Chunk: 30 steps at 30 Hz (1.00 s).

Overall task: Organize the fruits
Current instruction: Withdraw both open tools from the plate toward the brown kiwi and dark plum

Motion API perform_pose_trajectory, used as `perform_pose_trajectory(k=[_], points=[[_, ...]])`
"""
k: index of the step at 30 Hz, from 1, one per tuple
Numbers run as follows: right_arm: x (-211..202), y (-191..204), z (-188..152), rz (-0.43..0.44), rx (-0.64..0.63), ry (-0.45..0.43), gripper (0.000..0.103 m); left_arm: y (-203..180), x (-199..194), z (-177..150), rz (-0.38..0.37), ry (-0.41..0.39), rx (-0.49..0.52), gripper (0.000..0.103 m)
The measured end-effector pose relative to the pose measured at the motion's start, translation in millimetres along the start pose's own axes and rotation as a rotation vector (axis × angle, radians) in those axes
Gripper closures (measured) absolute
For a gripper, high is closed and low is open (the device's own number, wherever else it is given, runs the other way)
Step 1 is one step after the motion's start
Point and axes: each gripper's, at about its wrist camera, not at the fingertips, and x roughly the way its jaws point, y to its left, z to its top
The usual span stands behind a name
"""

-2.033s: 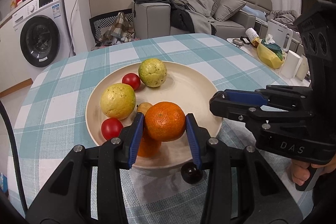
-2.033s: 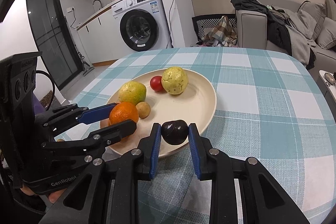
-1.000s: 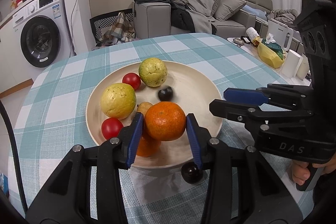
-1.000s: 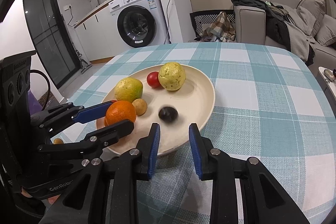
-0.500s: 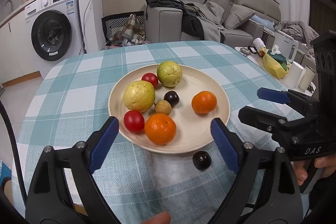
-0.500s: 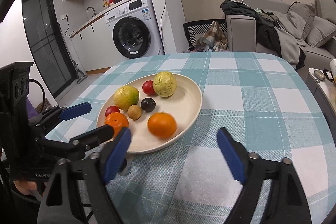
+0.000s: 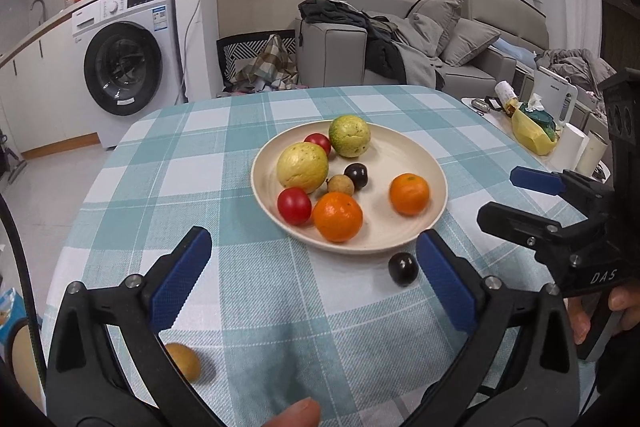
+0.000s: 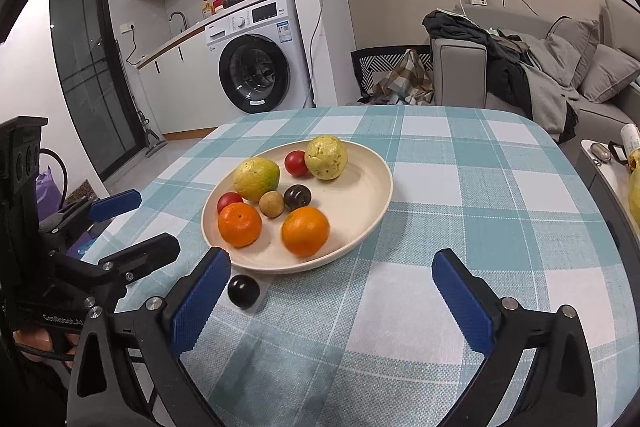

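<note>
Your right gripper (image 8: 328,297) and left gripper (image 7: 312,277) were both opening, empty; the dark plum (image 8: 243,291) lay nearest, beside the right gripper's left finger.

Two wrist views from the tabletop's near edge

Both look down and forward, close over the tabletop (image 7: 248,291), toward its far edge; left from the left, right from the right, sharing the plate (image 7: 408,155) (image 8: 372,179).
</note>
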Motion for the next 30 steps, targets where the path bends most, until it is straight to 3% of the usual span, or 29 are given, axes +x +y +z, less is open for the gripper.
perform_pose_trajectory(k=[15, 30], points=[[2.1, 16.4, -6.4, 0.017, -0.037, 0.026, 0.000, 27.8, -10.2, -16.2, 0.043, 0.015, -0.085, 0.001], [10.1, 31.6, -12.2, 0.068, -0.048, 0.105, 0.000, 47.2, -15.2, -32.3, 0.083, 0.058, -0.134, 0.001]])
